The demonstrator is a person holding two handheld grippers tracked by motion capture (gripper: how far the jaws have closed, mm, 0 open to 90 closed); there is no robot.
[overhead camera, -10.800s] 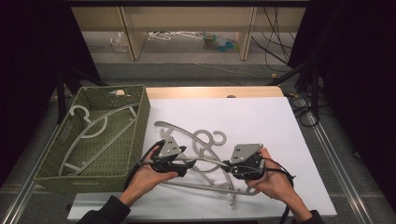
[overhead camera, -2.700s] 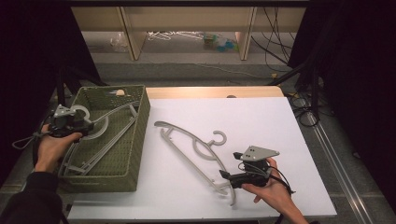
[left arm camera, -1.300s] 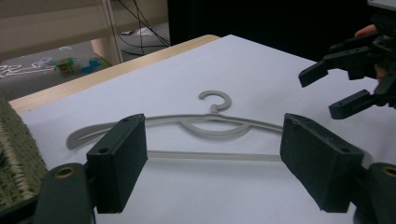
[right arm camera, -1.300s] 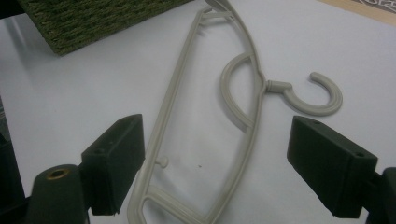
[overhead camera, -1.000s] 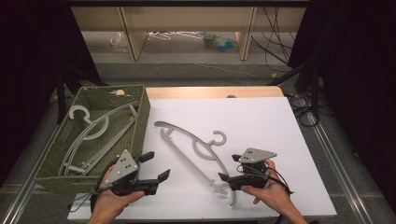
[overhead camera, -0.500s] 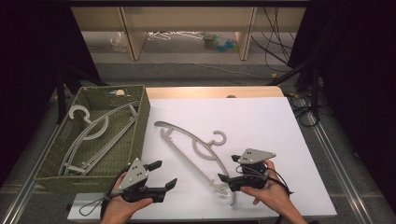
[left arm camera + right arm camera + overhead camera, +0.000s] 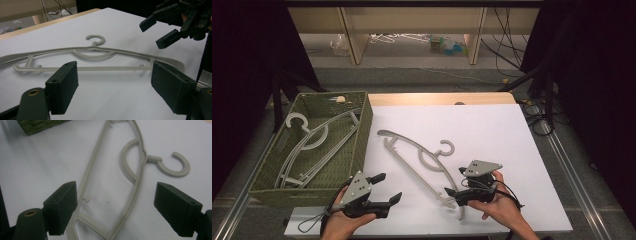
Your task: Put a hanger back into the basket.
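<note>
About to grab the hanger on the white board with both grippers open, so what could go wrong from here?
1. The hanger lies flat on the white board, so the left gripper may skid over its thin bar rather than clamp it.
2. The right gripper sits at the hanger's near end; a grip there could tilt the far end.
3. The basket is close; the hanger could catch its wall.

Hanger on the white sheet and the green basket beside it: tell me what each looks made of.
Hanger: most likely moulded plastic, pale grey and matte; the right gripper view shows ribbed rails, small pegs and a hook cast in one piece. Basket: woven fibre or wicker-like strands, olive green, dull; the weave shows on its walls, but natural or synthetic cannot be told.
</note>
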